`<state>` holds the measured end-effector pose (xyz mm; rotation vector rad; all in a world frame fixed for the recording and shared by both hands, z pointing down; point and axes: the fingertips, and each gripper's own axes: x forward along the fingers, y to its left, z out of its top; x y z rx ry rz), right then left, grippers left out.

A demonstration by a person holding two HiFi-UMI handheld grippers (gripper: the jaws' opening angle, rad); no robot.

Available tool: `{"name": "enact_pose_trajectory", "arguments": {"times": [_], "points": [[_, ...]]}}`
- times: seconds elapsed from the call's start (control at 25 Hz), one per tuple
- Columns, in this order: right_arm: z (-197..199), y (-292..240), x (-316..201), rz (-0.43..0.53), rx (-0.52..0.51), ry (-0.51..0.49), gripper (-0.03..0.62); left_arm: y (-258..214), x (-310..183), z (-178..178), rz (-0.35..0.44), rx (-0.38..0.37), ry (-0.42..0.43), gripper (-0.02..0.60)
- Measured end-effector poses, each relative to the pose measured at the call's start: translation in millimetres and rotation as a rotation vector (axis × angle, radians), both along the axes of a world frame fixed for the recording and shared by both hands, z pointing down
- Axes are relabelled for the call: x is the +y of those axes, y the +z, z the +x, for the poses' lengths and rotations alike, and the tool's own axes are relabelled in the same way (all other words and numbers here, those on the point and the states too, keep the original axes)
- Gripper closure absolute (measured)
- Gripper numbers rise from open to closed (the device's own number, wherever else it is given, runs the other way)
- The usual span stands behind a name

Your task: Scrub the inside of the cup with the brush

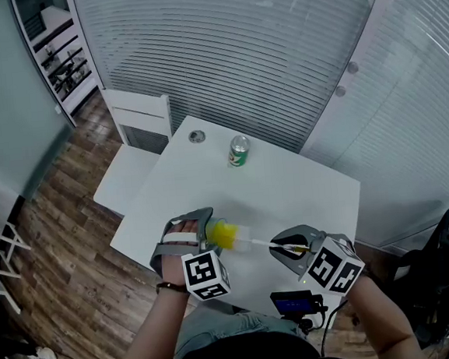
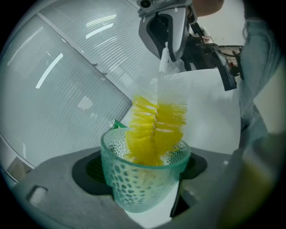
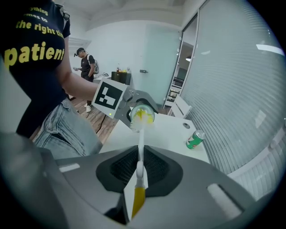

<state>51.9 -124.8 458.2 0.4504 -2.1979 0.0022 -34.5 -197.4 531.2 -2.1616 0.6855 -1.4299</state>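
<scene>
A pale green dimpled glass cup point(image 2: 143, 179) sits clamped between the jaws of my left gripper point(image 2: 145, 172), its mouth turned toward the right gripper. The yellow bristle head of the brush point(image 2: 154, 129) is partly inside the cup, with its upper bristles sticking out above the rim. My right gripper point(image 3: 139, 172) is shut on the brush's thin white handle point(image 3: 140, 152), whose yellow end point(image 3: 137, 201) pokes back past the jaws. In the head view the cup point(image 1: 213, 232) and brush point(image 1: 233, 235) are held between the left gripper point(image 1: 207, 232) and right gripper point(image 1: 281, 248) above the near edge of the white table point(image 1: 289, 200).
A green drink can point(image 1: 239, 151) stands on the far part of the table, with a round cable port point(image 1: 196, 136) at the far left corner. A white chair point(image 1: 139, 139) stands beyond the table. A person point(image 3: 86, 65) stands in the background of the right gripper view.
</scene>
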Motion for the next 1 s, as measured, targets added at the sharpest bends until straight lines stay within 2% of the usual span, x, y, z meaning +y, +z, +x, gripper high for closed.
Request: {"name": "enact_pose_trajectory", "arguments": {"times": [0.32,0.6,1.0], "points": [[-10,-11,8,0.01,-0.017,-0.033,0.548,0,-1,-2,-0.003,-0.003,-0.004,0.164],[-7,-20,-2,0.045,-0.022,-0.013,0.548,-3,0,0,0.002,0.009,-0.002,0.164],[3,-3,2,-0.006,-0.013,0.011,0.548,-3,-2,-1,0.006,0.006,-0.006,0.164]]}}
